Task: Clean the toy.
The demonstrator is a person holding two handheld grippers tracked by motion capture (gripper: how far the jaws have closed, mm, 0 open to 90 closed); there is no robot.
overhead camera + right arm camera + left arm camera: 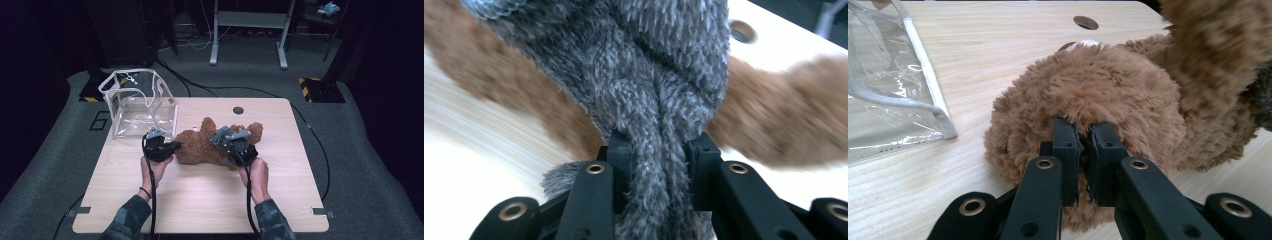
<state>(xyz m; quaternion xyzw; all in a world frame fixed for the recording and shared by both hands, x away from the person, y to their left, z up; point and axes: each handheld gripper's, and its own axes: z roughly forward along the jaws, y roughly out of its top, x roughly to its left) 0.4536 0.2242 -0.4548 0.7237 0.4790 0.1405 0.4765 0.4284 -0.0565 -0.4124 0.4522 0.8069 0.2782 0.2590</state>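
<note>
Tabletop [200,200] of pale wood carries everything, with a round cable hole [238,110] near its far edge. Toward the far left corner stands a clear plastic bag [137,102] with white trim, open at the top and holding nothing that can be seen. Just beside it, about mid-tabletop, lies a brown plush bear [200,145] wearing a grey knitted garment [659,75]. The left gripper [1083,150] has its fingers nearly pressed together, pinching a tuft of the bear's brown fur at the end nearest the bag. The right gripper [656,150] pinches a thick fold of the grey knit between its fingers.
</note>
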